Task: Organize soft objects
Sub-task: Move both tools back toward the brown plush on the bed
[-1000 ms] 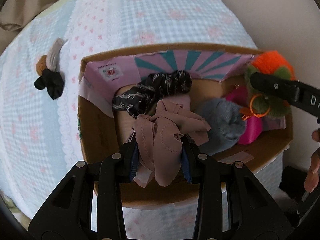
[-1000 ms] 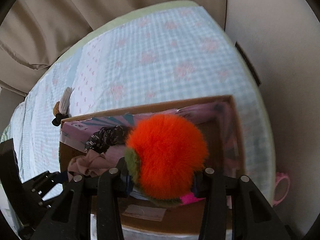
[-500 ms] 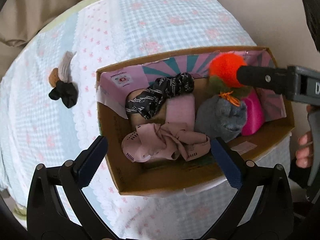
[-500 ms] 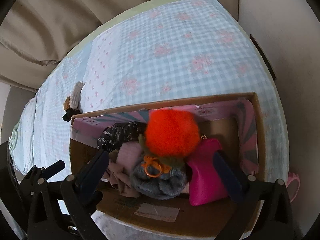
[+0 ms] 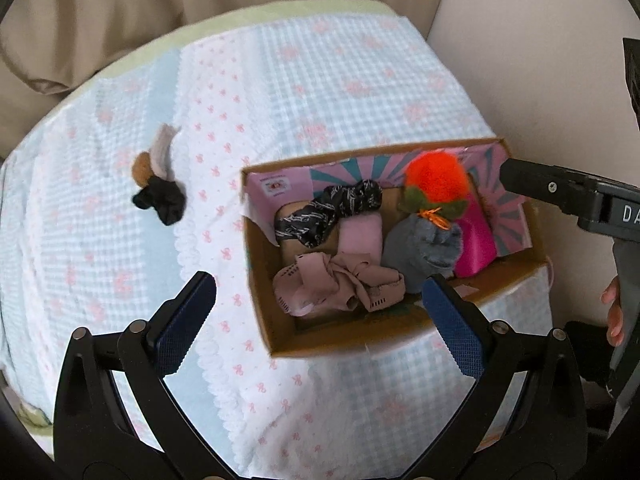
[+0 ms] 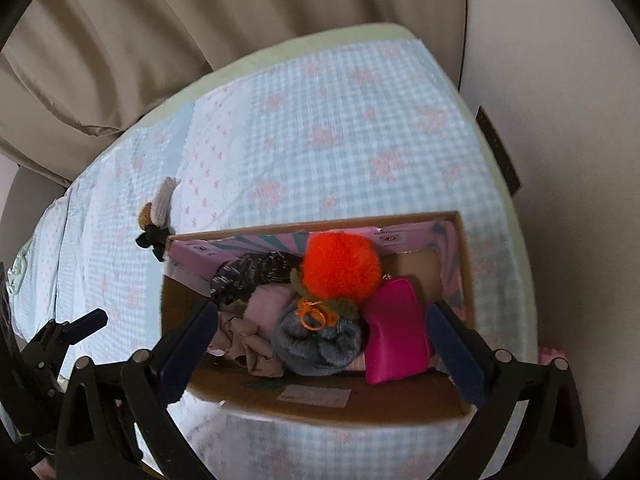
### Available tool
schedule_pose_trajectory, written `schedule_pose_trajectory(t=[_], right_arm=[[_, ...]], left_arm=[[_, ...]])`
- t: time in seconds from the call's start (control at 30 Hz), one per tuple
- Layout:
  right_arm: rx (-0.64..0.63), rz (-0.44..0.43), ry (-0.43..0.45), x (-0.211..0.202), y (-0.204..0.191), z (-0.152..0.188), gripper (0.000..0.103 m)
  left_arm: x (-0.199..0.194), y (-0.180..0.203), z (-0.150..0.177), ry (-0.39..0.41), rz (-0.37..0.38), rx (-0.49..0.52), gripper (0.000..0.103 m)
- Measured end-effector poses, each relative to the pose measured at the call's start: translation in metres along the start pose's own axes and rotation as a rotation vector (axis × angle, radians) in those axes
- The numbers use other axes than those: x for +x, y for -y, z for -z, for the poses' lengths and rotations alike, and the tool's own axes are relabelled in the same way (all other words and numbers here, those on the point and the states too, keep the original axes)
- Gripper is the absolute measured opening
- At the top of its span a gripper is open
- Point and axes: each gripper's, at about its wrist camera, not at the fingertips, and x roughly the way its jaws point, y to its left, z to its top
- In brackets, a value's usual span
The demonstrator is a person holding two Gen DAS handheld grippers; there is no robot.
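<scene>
A cardboard box [image 5: 260, 280] [image 6: 176, 292] sits on the bed and holds soft things: an orange pompom [image 5: 436, 180] [image 6: 340, 268], a grey fluffy item [image 5: 420, 248] [image 6: 316, 340], a magenta pouch [image 5: 476, 240] [image 6: 396, 332], a beige cloth [image 5: 340, 288] [image 6: 248, 340] and a black patterned scrunchie [image 5: 332, 208] [image 6: 252, 272]. My left gripper [image 5: 318, 304] is open and empty, above the box's near left. My right gripper [image 6: 320, 340] is open and empty above the box. A small pile of scrunchies [image 5: 158, 184] [image 6: 156, 220] lies on the bed left of the box.
The bed has a blue checked cover [image 5: 320, 80] [image 6: 340, 128] with pink bows. A beige curtain [image 5: 160, 8] [image 6: 180, 32] hangs behind it. A wall [image 5: 540, 60] [image 6: 560, 120] stands on the right. The right gripper's body [image 5: 568, 196] shows at the right of the left wrist view.
My left gripper opened and dropped the beige cloth in the box, then drew back. My right gripper opened and left the orange pompom in the box, then drew back.
</scene>
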Motion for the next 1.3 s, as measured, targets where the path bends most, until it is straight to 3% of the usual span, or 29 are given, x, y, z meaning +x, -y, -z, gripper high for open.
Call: schedule_pose_trajectory(t=[0.2,0.43,0.87,1.13,1.3], right_arm=[[-0.02,0.036,0.076,-0.051,-0.022,0.008,0.103],[-0.089,0.079,0.173,-0.116,-0.073,0.034,0.103],[-0.144,0.094,0.378,-0.197,-0.195,0.088,0.103],[-0.164,0.06,0.407,-0.192,-0.257,0.099,0.103],[-0.15,0.019,0.386,-0.169,-0.285,0.092,0.103]], left_arm=[[-0.059,-0.023,0.015,0.092,0.015,-0.025,0.103],[-0.131,-0.056,0.034,0.205,0.012,-0.034,0.103],[-0.246,-0.168,0.083,0.409,-0.029,-0.099,0.103],[-0.253,-0.235,0.09,0.419,-0.002,-0.127,0.103],[-0.229,-0.276,0.07,0.375,0.026,-0.103,0.103]])
